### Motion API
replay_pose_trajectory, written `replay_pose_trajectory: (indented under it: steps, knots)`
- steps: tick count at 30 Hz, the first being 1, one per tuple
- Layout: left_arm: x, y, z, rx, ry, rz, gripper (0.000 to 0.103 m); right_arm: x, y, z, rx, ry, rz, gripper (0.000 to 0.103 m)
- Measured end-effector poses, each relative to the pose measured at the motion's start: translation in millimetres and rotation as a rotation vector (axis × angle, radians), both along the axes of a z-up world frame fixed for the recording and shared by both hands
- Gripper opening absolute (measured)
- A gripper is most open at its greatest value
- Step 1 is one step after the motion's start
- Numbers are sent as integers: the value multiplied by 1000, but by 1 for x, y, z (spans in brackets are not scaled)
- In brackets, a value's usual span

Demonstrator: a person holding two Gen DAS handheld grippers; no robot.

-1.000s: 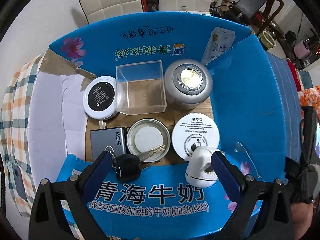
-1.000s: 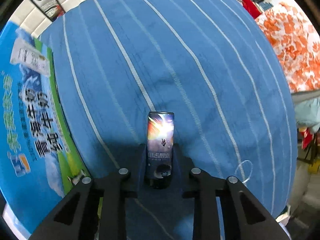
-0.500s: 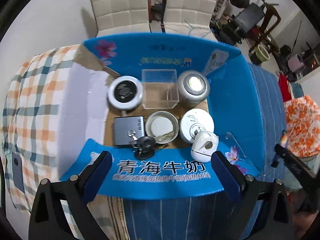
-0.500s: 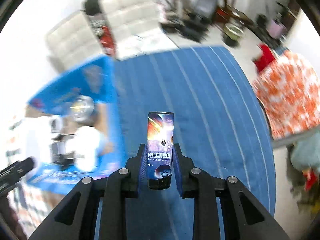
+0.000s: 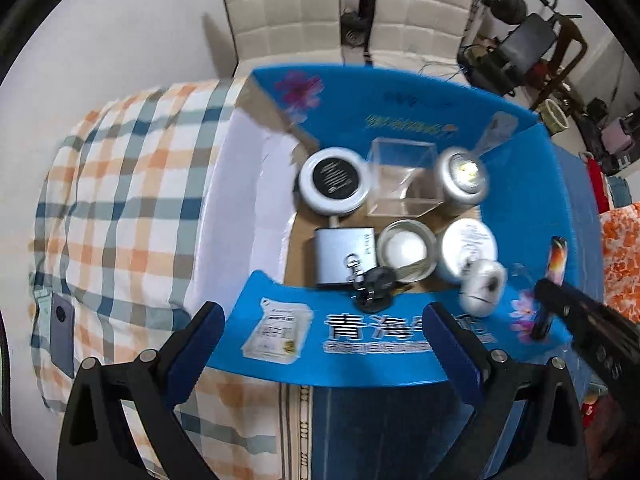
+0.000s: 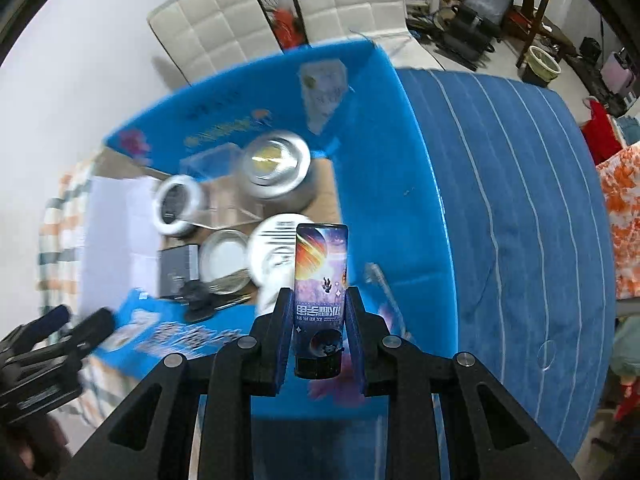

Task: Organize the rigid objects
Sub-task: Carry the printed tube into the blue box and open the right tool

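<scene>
An open blue cardboard box holds a black-lidded round tin, a clear plastic case, a silver jar, a grey charger, an open tin, a white jar, a small white device and a black key fob. My left gripper hangs open above the box's near flap, with nothing between its fingers. My right gripper is shut on a slim galaxy-printed tube, held upright over the right side of the box. The same tube shows in the left wrist view.
The box lies on a bed, with a plaid cloth to its left and a blue striped cloth to its right. A phone rests on the plaid. White chairs stand behind. An orange floral cloth lies far right.
Both grippers rose and drew back from the box. The right one, still gripping the tube, rolled and swung from over the blue striped cloth to over the box's right side.
</scene>
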State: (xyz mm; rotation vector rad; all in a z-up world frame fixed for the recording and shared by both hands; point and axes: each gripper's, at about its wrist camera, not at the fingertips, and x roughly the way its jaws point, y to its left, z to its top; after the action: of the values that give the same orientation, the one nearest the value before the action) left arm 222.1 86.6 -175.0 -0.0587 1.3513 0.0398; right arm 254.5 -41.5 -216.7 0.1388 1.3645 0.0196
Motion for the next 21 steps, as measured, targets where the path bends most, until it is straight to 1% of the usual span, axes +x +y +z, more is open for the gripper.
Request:
replay_pose_trajectory:
  steps: [3,6,7,10,16,18,19,20,21]
  knots:
    - [4,6,-11,-20,16,10,101,13,0,-15,-66,25,48,27]
    - [11,4,-23,-24,34,5,101,19,2,-27,-93,52,72,27]
    - [14,3,-28,-25,42,0,101,20,0,-28,-96,56,70,27]
    - [20,0,-38,-27,62,-13,101,25,-2,-40,-65,94,68,28]
    - [26,-9,-46,-39,84,-45,101,28,-4,-41,-67,119,45,29]
    - [27,-11,-45,-46,83,-52,101,26,-1,-41,-95,129,49,34]
    - [27,-11,-44,-46,80,-55,101,25,1,-40,-103,126,51,42]
    - [27,-12,-43,-43,78,-58,101,23,3,-37,-115,117,54,59]
    - [27,-13,-42,-34,74,-63,101,23,6,-36,-130,109,51,68]
